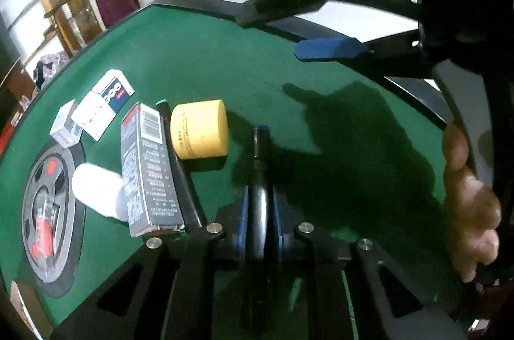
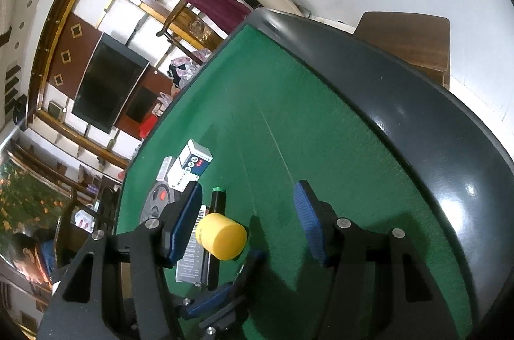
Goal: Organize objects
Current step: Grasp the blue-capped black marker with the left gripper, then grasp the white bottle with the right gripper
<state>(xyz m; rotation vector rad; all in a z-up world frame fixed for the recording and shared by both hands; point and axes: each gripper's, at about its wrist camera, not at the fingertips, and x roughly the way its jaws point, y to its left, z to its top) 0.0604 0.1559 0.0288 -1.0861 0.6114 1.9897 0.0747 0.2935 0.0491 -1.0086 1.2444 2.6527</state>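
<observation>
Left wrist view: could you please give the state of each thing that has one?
Left gripper, jaws shut on the dark marker.
Right gripper, jaws open, empty.
Yellow jar, lying on its side.
White bottle, lying on its side.
Grey box, lying flat.
Black pen, lying flat.

Left claw (image 1: 260, 211) clamped, right claw (image 2: 249, 224) agape

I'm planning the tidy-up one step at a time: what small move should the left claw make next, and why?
Probably a short lift. The left claw is shut on a dark pen-like stick whose tip rests on the green felt, just beside the yellow cylinder. Raising it first should clear that cylinder. The right claw stands open, holding nothing.
</observation>
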